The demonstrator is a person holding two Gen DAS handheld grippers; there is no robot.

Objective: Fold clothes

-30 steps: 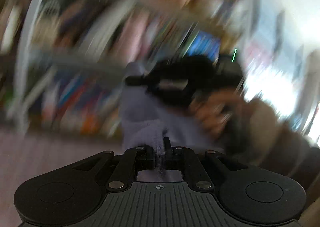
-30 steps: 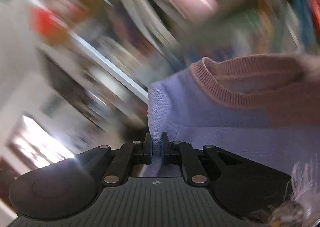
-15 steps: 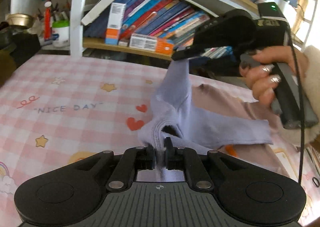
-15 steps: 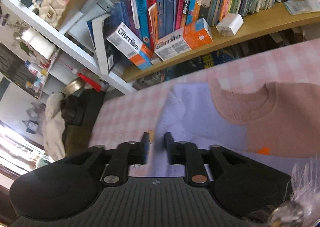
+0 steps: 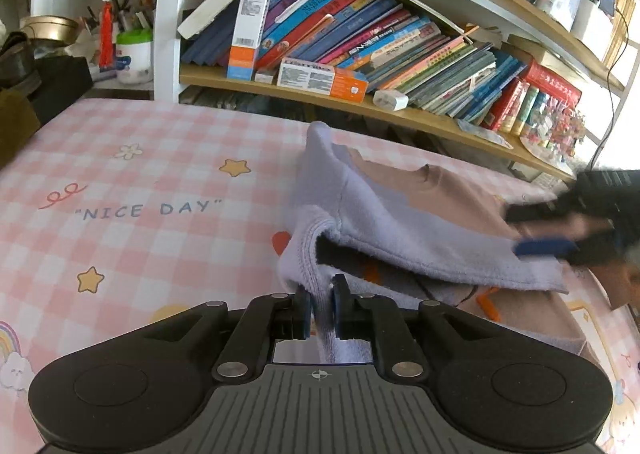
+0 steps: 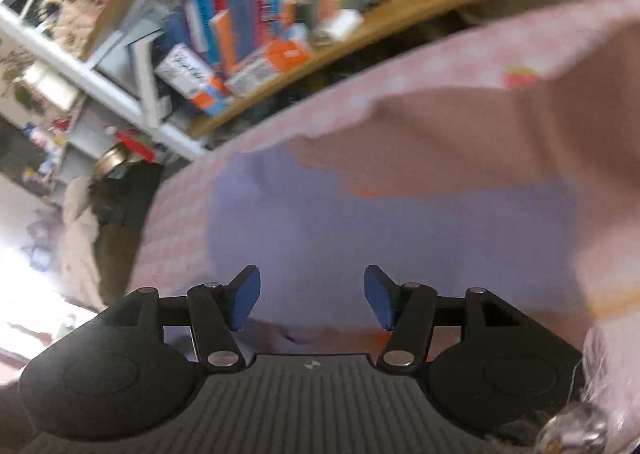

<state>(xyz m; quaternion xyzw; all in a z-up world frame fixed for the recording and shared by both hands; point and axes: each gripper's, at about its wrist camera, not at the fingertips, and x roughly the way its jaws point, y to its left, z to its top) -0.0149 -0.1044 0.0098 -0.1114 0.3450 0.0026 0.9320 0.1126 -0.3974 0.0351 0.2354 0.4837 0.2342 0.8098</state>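
Observation:
A lavender and dusty-pink sweater (image 5: 400, 221) lies on the pink checked table cover (image 5: 140, 213), its lavender sleeve folded across the body. My left gripper (image 5: 320, 308) is shut on the lavender sleeve cuff at the sweater's near-left edge. My right gripper (image 6: 312, 296) is open and empty just above the lavender part of the sweater (image 6: 380, 230); in the left wrist view it shows blurred at the right (image 5: 560, 230).
A bookshelf (image 5: 360, 41) full of books and boxes stands right behind the table. A white shelf upright (image 5: 168, 13) with jars and pens stands at the back left. Dark objects (image 5: 24, 69) sit at the table's far left edge.
The right gripper has opened wide, let go of the sleeve and dropped low to the right. The lifted sleeve now lies across the sweater. The left gripper still holds the cuff.

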